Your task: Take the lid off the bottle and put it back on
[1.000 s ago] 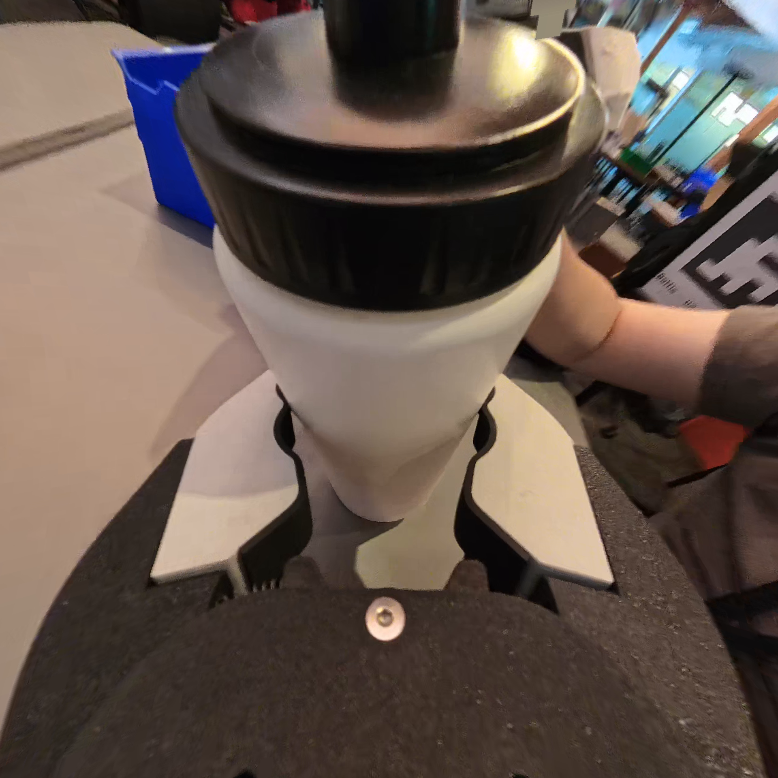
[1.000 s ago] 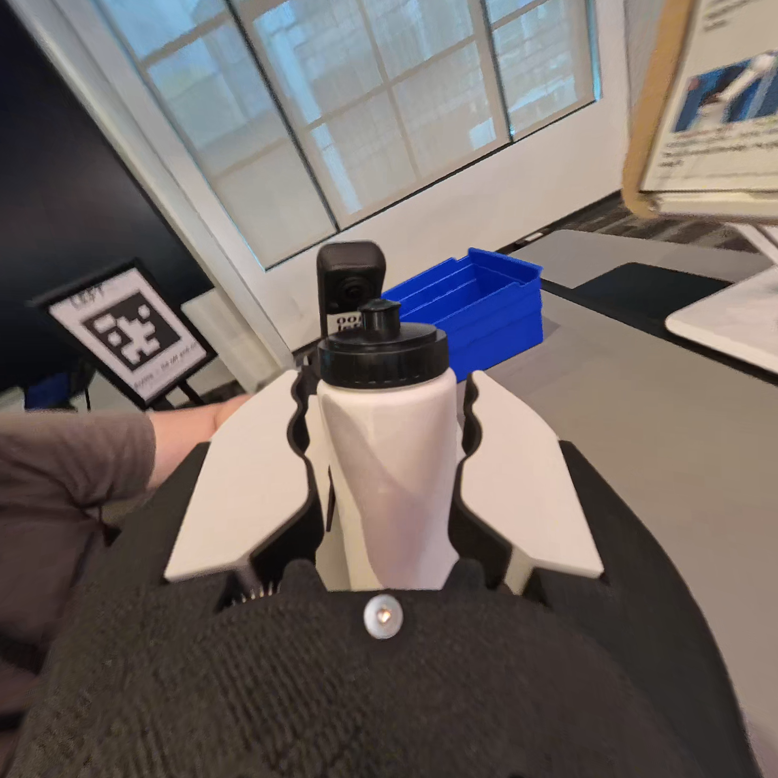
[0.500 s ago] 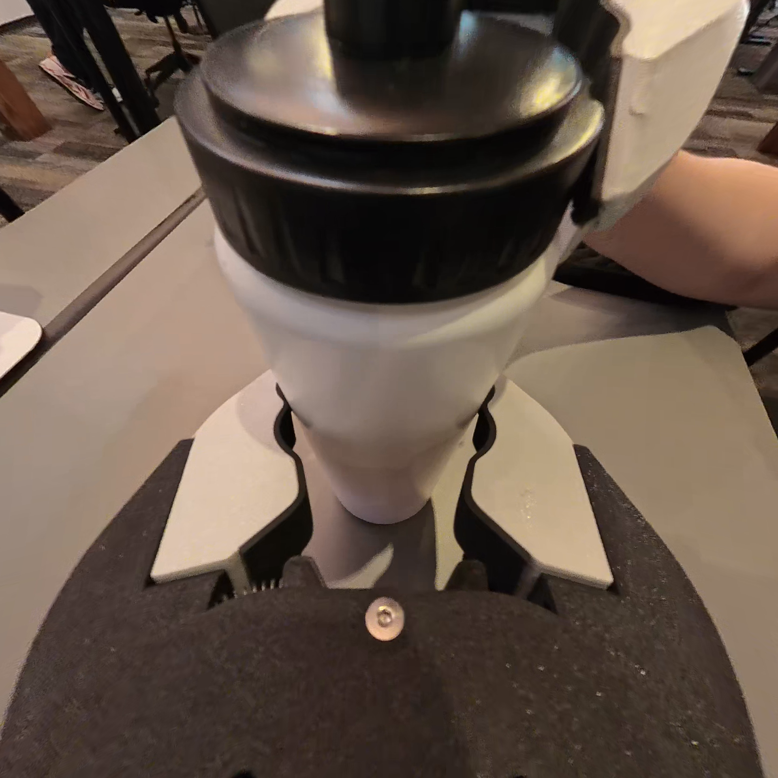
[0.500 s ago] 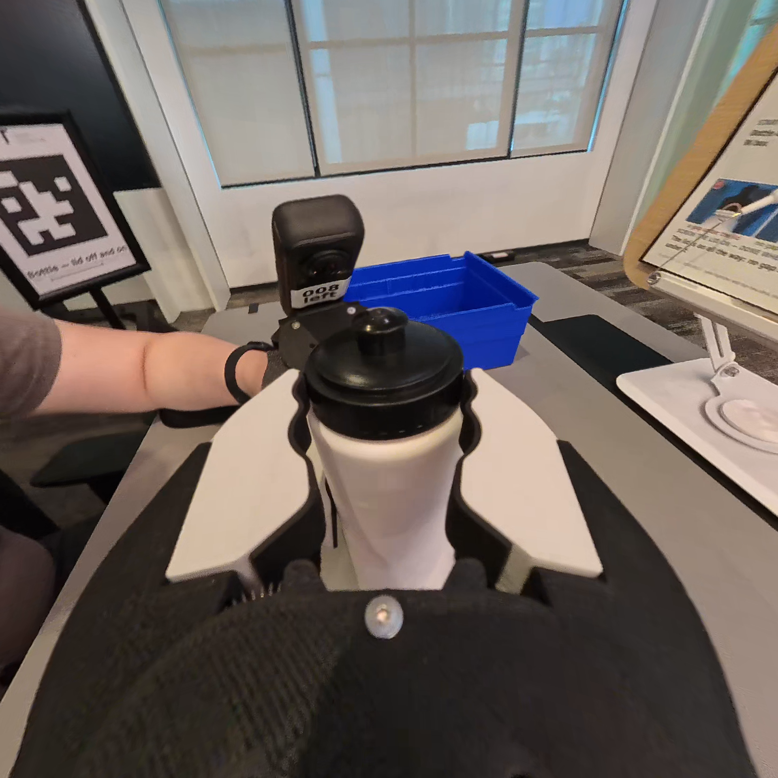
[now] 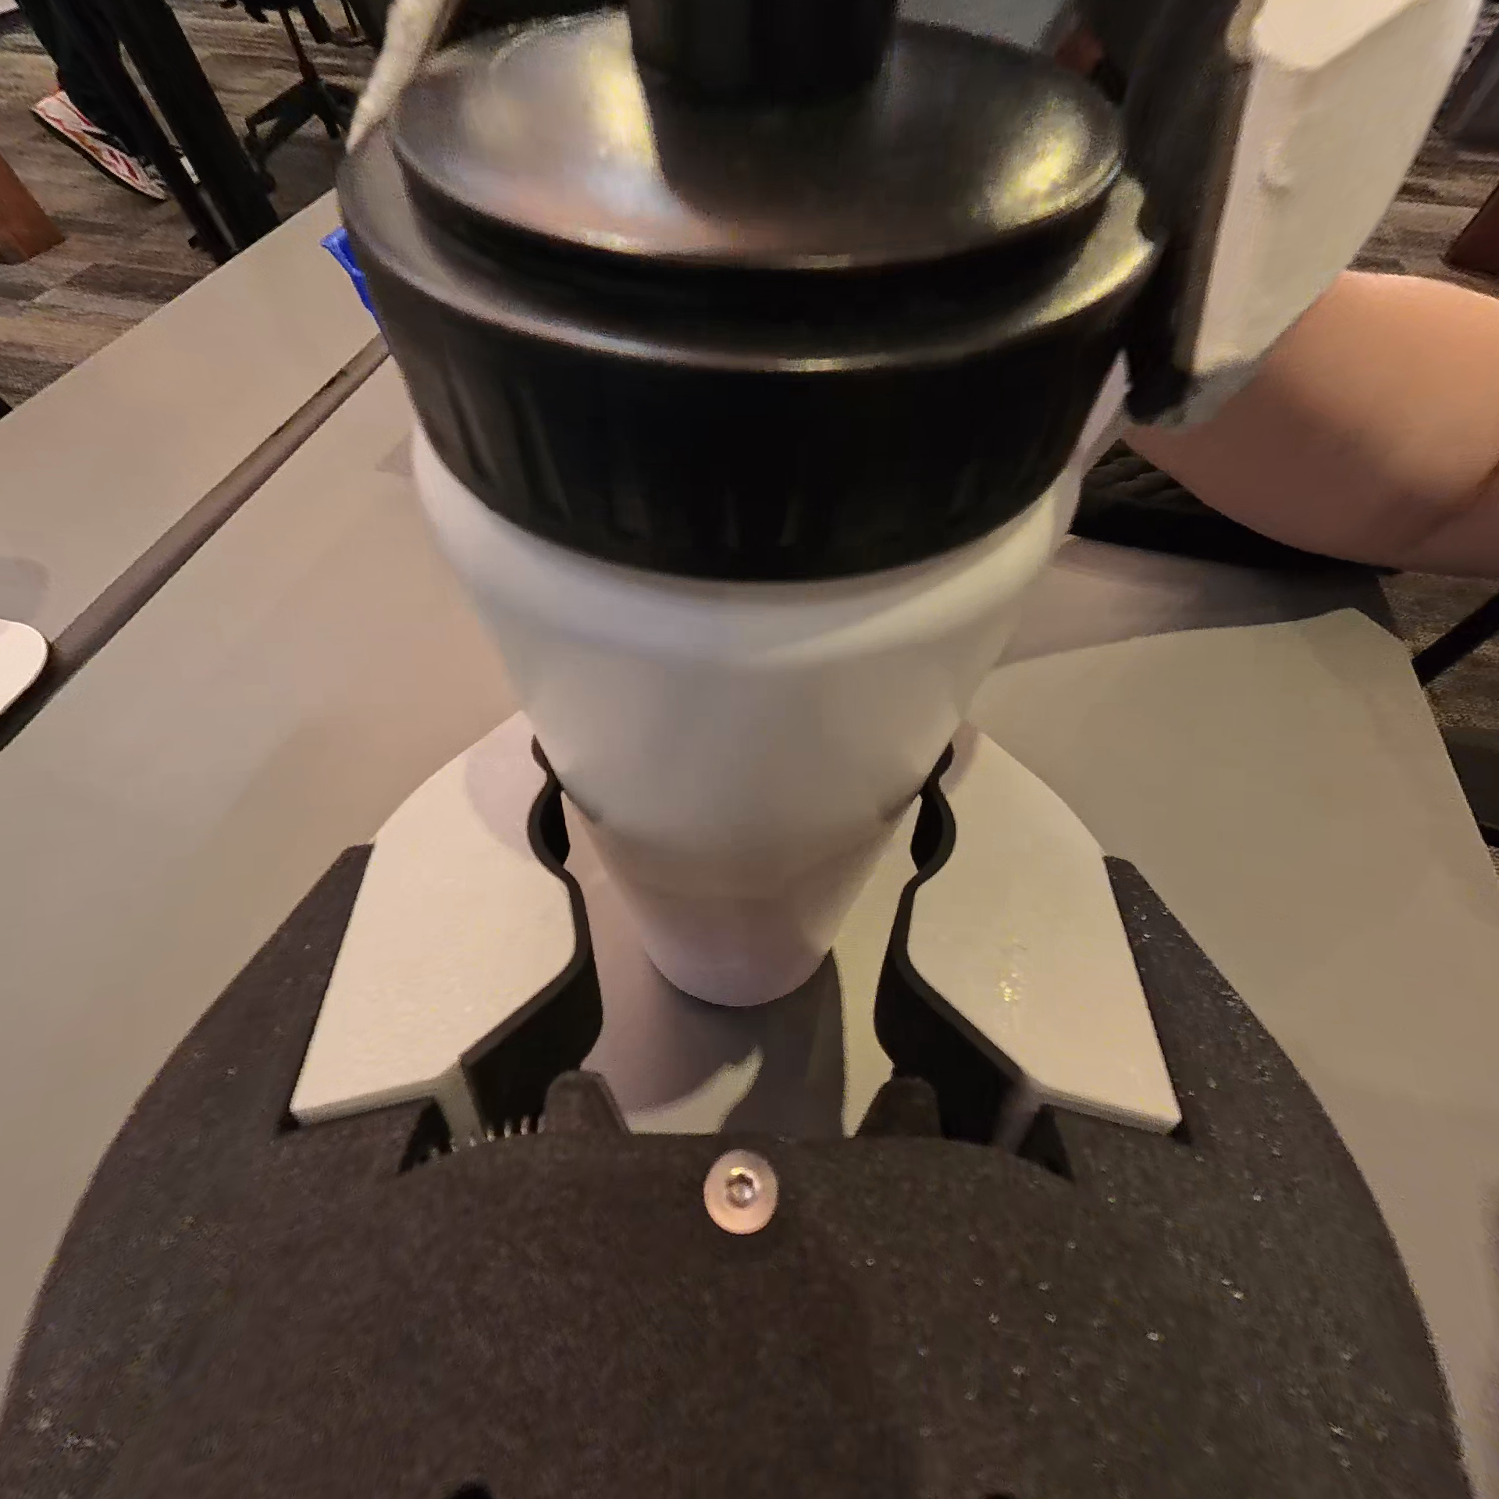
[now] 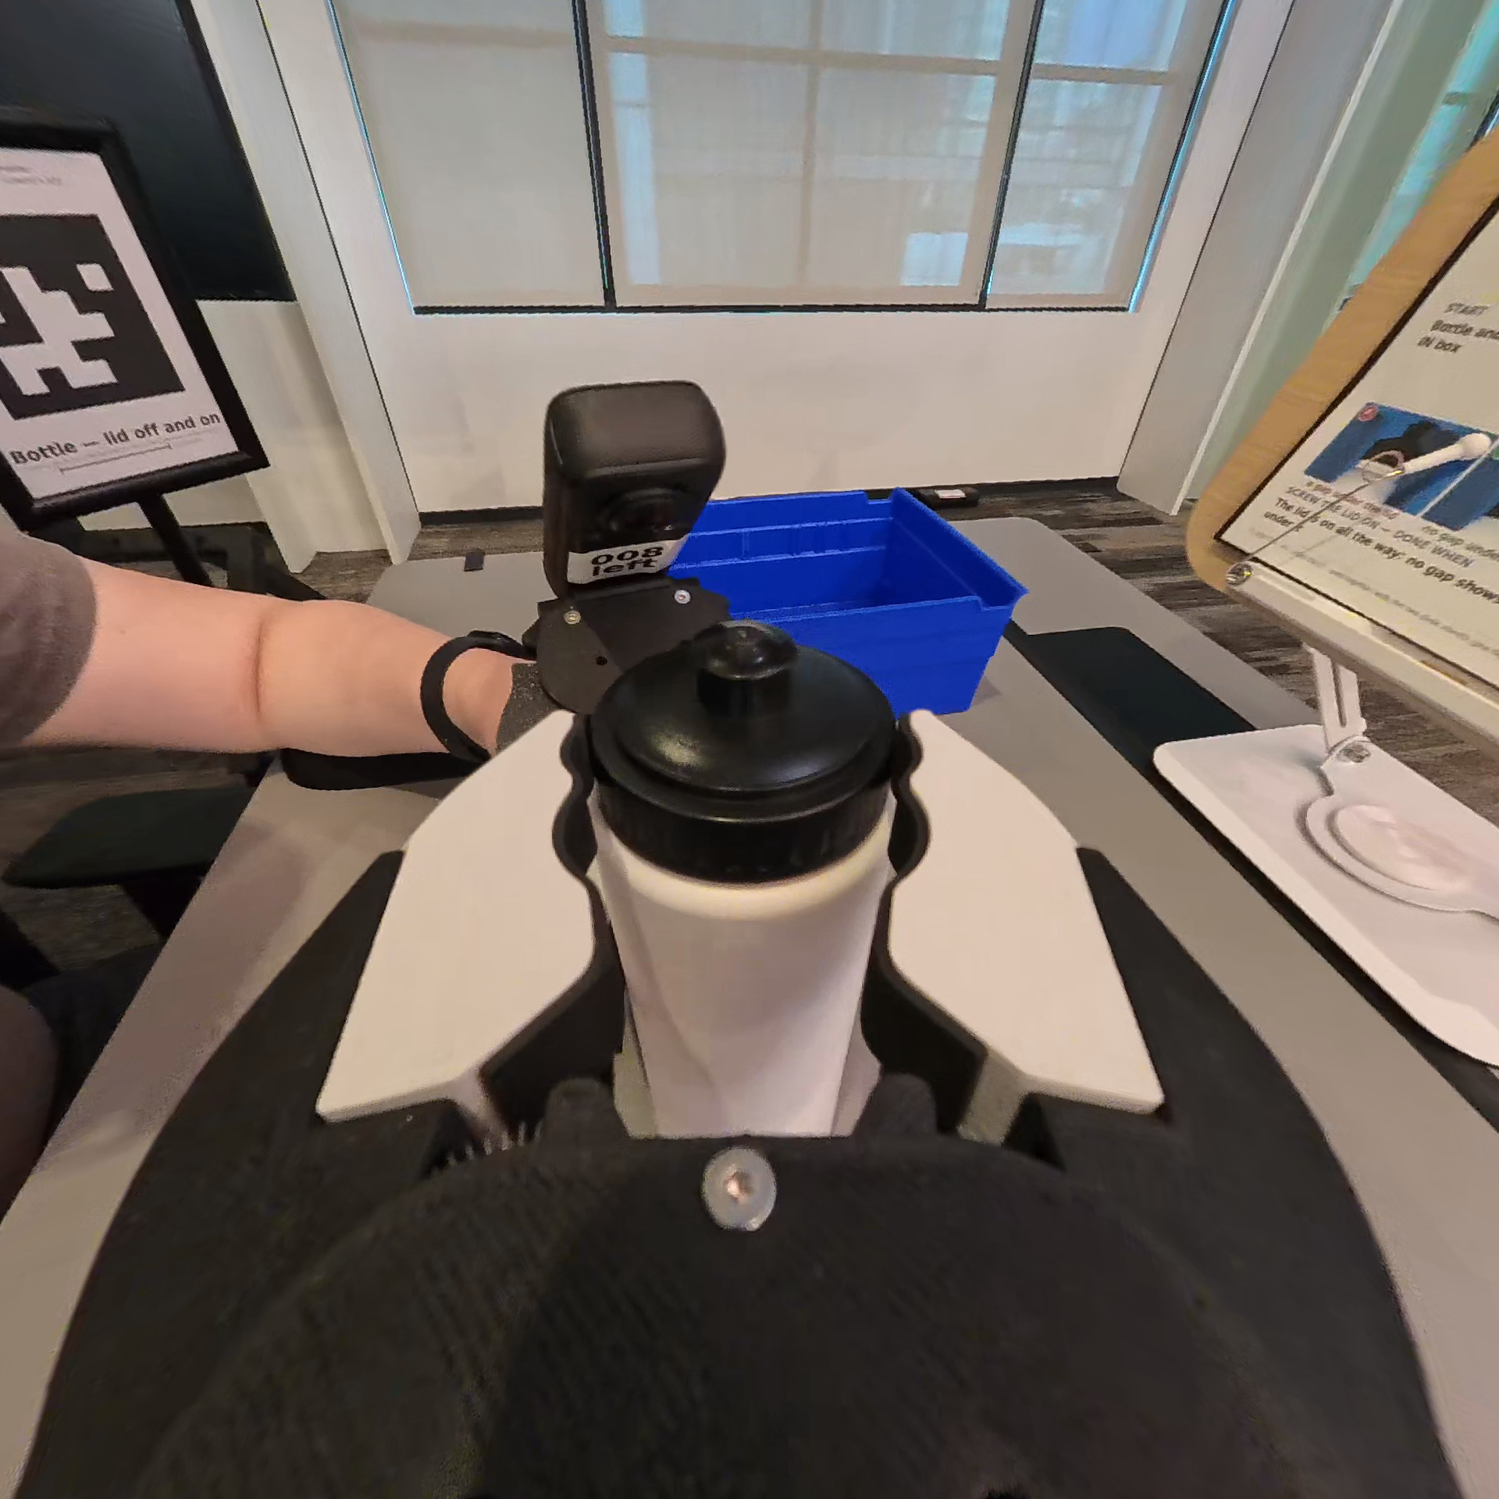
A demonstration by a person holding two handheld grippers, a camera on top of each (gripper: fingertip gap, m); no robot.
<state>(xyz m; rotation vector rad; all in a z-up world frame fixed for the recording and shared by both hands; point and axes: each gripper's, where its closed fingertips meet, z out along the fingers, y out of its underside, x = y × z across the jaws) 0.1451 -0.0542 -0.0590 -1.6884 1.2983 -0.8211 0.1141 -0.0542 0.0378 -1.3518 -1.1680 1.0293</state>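
Since lid must turn: left gripper point(image 5: 734, 876) clamps the bottle point(image 5: 730, 730) body.
Right gripper point(image 6: 740, 803): closes around the black lid point(image 6: 740, 762), probably to twist.

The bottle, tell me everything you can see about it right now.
The bottle is white, smooth, plastic-looking, with a waisted body. A black ribbed screw lid with a round pull spout sits on it; no gap shows under the lid. It stands upright on the grey table. The left gripper closes on the lower body; the right gripper brackets the lid, its fingers at both sides. A blue bin sits beyond it, apart.
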